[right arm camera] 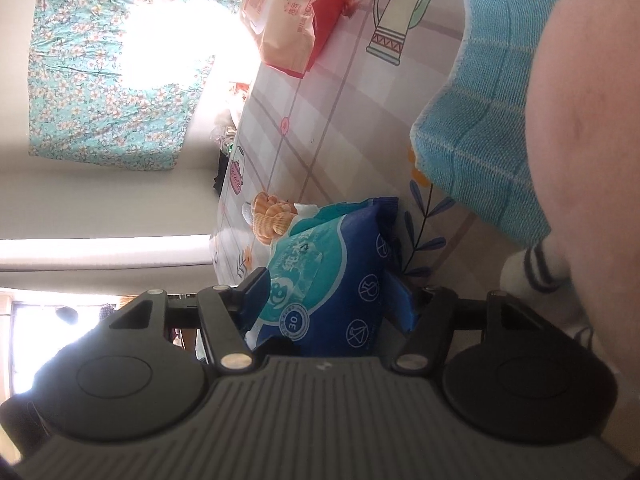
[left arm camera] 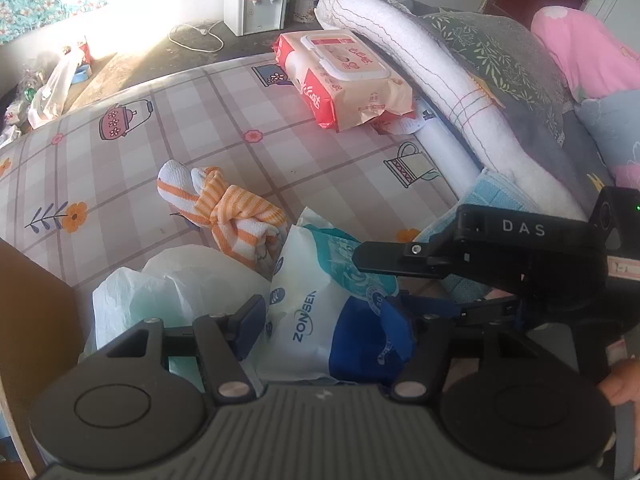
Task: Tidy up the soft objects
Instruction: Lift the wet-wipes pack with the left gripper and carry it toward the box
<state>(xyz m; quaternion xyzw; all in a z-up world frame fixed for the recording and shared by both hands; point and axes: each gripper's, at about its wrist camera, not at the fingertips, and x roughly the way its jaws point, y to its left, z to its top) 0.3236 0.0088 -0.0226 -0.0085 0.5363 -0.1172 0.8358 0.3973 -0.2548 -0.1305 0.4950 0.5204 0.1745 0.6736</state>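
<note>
A white and blue pack of wet wipes (left arm camera: 316,320) lies at the near edge of the checked bedsheet (left arm camera: 160,148). My right gripper (left arm camera: 400,286) comes in from the right and is shut on the pack's blue end. In the right wrist view its pads press both sides of the pack (right arm camera: 340,280), right gripper (right arm camera: 330,300). My left gripper (left arm camera: 324,324) is open and straddles the same pack from above. A knotted orange-striped towel (left arm camera: 228,208) lies just beyond the pack, also in the right wrist view as the orange towel (right arm camera: 272,216).
A white plastic bag (left arm camera: 160,292) lies left of the pack. Red and beige wipe packs (left arm camera: 344,76) sit farther back. A blue checked towel (left arm camera: 492,200), a rolled white quilt (left arm camera: 440,72) and pillows fill the right. A water dispenser (left arm camera: 256,0) stands beyond the bed.
</note>
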